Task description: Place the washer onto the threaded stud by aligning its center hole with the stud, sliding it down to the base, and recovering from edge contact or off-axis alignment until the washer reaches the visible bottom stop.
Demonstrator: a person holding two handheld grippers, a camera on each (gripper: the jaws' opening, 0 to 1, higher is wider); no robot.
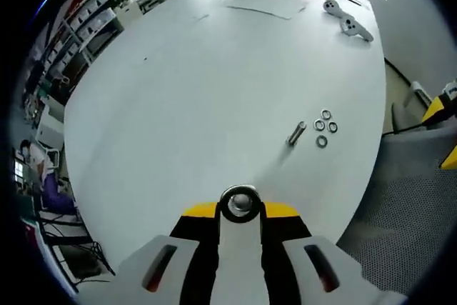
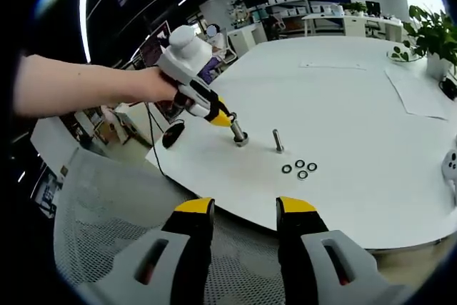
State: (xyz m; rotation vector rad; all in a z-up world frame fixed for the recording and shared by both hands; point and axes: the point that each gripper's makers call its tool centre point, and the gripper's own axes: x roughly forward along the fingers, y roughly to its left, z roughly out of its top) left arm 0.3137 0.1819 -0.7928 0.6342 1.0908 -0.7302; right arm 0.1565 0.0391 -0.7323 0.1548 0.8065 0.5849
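Right gripper view | right tongs (image 2: pixel 245 213) apart | washers (image 2: pixel 299 168) well ahead | left tongs (image 1: pixel 240 208) clamp nut (image 1: pixel 239 203)

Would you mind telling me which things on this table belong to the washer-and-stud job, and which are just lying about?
For the job:
- stud, standing on the white table
- four loose washers beside it
- left gripper, shut on a metal ring
- right gripper, open

Lying about:
- potted plant
- sheets of paper
- grey handheld controller
- mesh chair
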